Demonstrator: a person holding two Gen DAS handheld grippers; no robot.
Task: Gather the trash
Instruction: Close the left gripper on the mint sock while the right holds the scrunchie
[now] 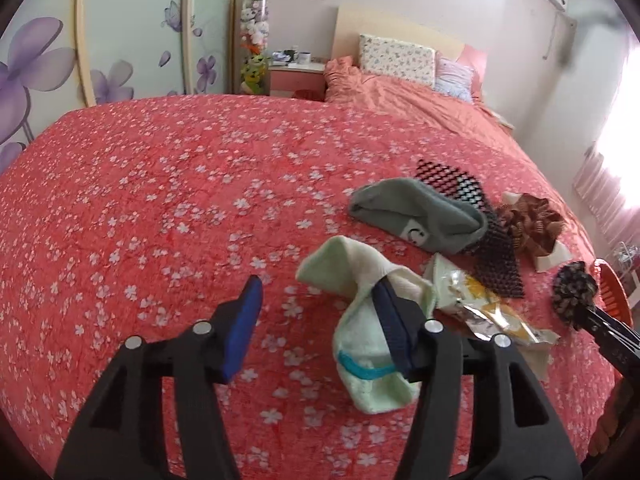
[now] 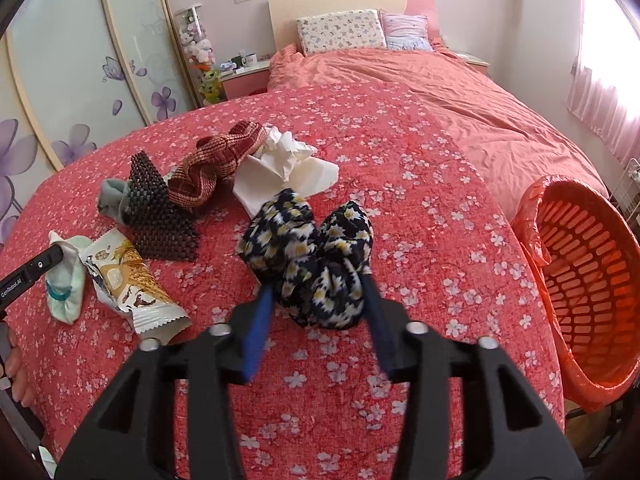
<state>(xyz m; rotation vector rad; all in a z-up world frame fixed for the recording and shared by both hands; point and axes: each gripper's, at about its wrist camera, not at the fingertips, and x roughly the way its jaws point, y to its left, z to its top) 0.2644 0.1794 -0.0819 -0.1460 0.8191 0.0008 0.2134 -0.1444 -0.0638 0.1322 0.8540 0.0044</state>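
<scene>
My left gripper (image 1: pixel 320 312) is open over the red floral bedspread (image 1: pixel 160 200); its right finger touches a pale green sock (image 1: pixel 360 344). A snack wrapper (image 1: pixel 488 312) lies just right of the sock. My right gripper (image 2: pixel 320 312) is open around a dark floral scrunchie (image 2: pixel 316 256), one finger on each side. In the right wrist view the wrapper (image 2: pixel 128 280), the green sock (image 2: pixel 66 284) and crumpled white tissue (image 2: pixel 288 164) lie on the bed. The orange trash basket (image 2: pixel 584 280) with a liner stands at the bed's right edge.
A grey sock (image 1: pixel 416 216), a black mesh mat (image 1: pixel 496 256) and a brown knitted cloth (image 2: pixel 216 164) lie among the items. Pillows (image 2: pixel 340 32) and an orange duvet (image 2: pixel 460 100) are at the head. A nightstand (image 1: pixel 296 76) and wardrobe doors (image 1: pixel 120 40) stand to the left.
</scene>
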